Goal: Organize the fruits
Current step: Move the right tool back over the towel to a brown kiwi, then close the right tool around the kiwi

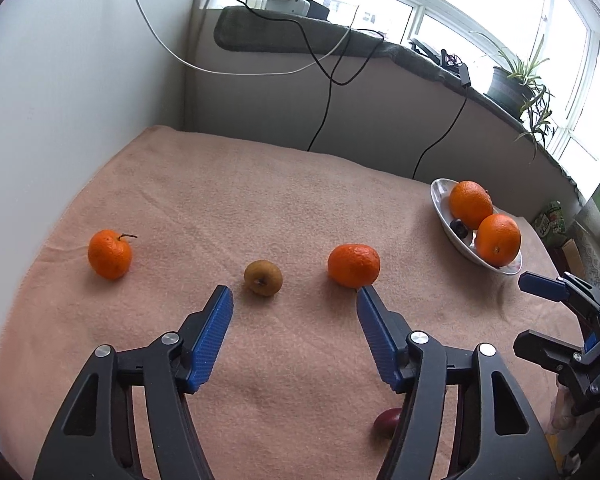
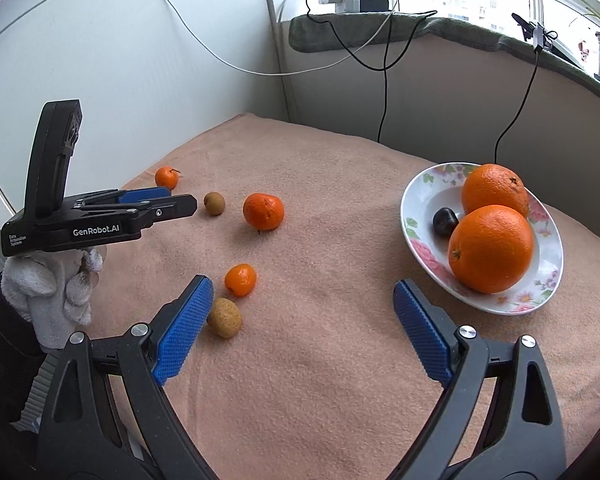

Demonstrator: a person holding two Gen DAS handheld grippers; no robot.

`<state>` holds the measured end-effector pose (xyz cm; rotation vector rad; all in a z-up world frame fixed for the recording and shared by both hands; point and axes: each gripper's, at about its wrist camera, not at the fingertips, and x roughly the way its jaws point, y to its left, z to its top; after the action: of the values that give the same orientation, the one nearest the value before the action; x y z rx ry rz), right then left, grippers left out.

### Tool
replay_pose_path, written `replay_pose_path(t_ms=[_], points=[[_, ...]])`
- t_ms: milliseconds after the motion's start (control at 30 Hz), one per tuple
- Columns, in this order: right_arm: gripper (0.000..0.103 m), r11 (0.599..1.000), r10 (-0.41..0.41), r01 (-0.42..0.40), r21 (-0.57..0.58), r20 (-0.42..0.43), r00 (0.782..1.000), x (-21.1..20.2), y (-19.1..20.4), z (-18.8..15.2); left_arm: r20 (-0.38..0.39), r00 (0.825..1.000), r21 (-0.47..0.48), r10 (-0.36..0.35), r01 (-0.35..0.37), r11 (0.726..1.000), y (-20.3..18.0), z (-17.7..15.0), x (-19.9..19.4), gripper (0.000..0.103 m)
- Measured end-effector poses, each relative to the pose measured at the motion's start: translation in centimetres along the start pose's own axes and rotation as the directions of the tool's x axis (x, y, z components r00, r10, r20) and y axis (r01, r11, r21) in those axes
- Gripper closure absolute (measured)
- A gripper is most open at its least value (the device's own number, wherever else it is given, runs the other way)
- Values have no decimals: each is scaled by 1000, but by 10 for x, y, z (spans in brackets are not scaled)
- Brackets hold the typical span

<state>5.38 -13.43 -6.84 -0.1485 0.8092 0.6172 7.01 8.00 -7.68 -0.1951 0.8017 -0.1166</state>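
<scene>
A floral plate at the right holds two big oranges and a dark plum; it also shows in the left wrist view. On the peach cloth lie a stemmed mandarin, a small brown fruit, a larger mandarin, a red fruit partly hidden by a finger, a small orange kumquat and a speckled tan fruit. My left gripper is open and empty, just short of the brown fruit. My right gripper is open and empty, left of the plate.
A wall stands at the left. A windowsill at the back carries power adapters, cables and a potted plant. Black and white cables hang behind the table. The cloth covers the whole tabletop.
</scene>
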Motion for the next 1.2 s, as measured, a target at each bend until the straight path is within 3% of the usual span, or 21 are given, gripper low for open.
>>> replay_pose_path(t_ms=[167, 233, 333, 567, 900, 1200], points=[[10, 999, 34, -35, -14, -32, 999, 10, 12, -7, -15, 1000, 0, 13, -13, 1000, 9, 0, 7, 51], [17, 999, 45, -46, -21, -52, 998, 14, 17, -10, -22, 1000, 2, 14, -14, 1000, 12, 2, 12, 53], [19, 998, 54, -57, -31, -71, 996, 20, 23, -13, -37, 999, 7, 22, -21, 1000, 16, 4, 20, 60], [27, 996, 82, -85, -26, -105, 991, 33, 29, -16, -59, 998, 12, 19, -18, 1000, 17, 9, 35, 63], [48, 993, 105, -111, -34, -151, 983, 53, 35, -17, -77, 997, 28, 15, -13, 1000, 14, 13, 48, 69], [56, 992, 116, -123, -33, -167, 979, 63, 38, -15, -95, 995, 38, 21, -18, 999, 14, 13, 58, 77]])
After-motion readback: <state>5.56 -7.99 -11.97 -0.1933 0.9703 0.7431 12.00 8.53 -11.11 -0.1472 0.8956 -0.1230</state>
